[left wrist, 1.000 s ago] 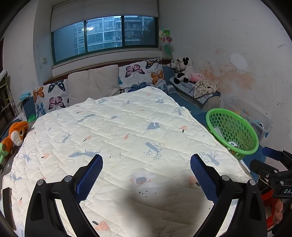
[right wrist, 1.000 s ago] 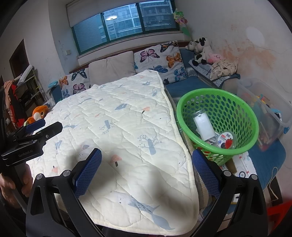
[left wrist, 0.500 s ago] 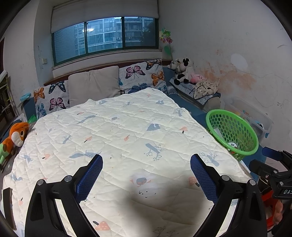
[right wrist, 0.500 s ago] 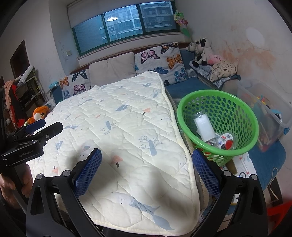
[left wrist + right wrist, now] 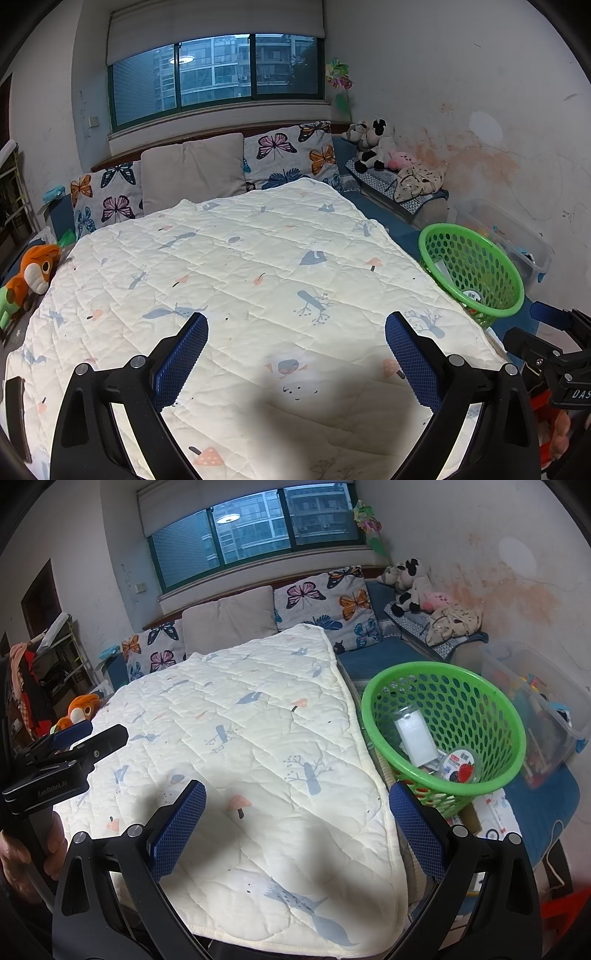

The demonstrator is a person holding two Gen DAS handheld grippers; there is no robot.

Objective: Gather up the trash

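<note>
A green mesh basket (image 5: 491,701) stands on the floor at the bed's right side; it also shows in the left wrist view (image 5: 498,273). Inside it lie a white flat packet (image 5: 413,734) and a round lid with red fruit print (image 5: 461,765). My left gripper (image 5: 295,332) is open and empty above the white quilt (image 5: 240,266). My right gripper (image 5: 297,805) is open and empty above the quilt's (image 5: 258,738) near right corner, with the basket just right of it. No loose trash shows on the quilt.
Butterfly pillows (image 5: 291,155) and a grey pillow (image 5: 192,173) line the headboard. Plush toys (image 5: 373,147) sit on a bench at back right, an orange plush (image 5: 35,269) at the left. A clear storage bin (image 5: 546,709) stands beyond the basket.
Both views have pulled back slightly from the bed; the basket sits a little further off. Both grippers stay open and empty.
</note>
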